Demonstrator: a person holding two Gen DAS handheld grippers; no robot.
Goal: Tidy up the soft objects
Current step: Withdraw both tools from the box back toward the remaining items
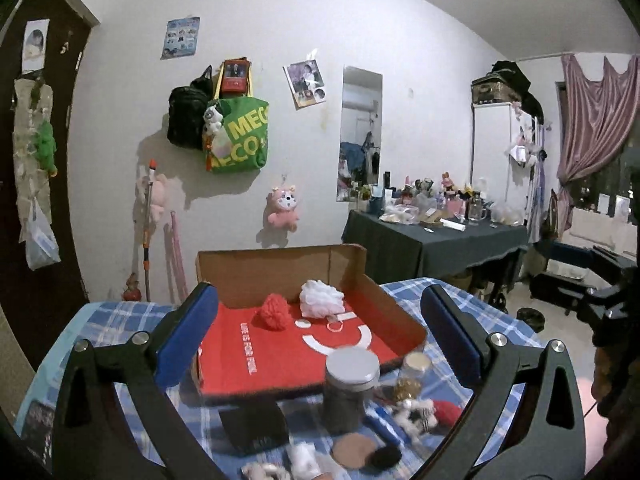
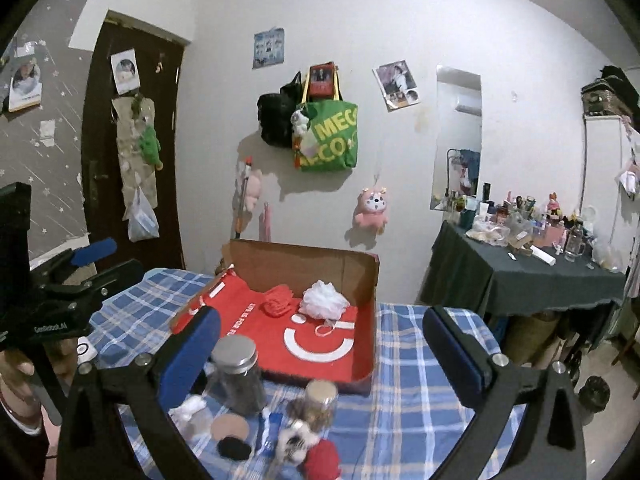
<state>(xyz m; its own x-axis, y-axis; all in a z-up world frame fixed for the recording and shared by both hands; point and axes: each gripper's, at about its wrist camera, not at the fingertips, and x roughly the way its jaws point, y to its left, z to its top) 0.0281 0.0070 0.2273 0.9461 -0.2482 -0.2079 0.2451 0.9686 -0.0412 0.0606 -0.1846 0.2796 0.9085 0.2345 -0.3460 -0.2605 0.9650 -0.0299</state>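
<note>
— Where do the soft things sit?
— A red yarn ball [image 1: 273, 312] and a white mesh puff [image 1: 321, 298] lie near the back wall of the cardboard box [image 1: 280, 266], on its red floor. A small plush toy [image 2: 294, 440] lies near the front edge of the plaid cloth [image 2: 416, 360].
— And the tongs?
— The left gripper [image 1: 316, 340] and right gripper [image 2: 320, 356] both gape wide, holding nothing, above the jars [image 2: 240, 376].

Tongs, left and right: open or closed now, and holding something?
Left tongs: open, holding nothing.
Right tongs: open, holding nothing.
</note>
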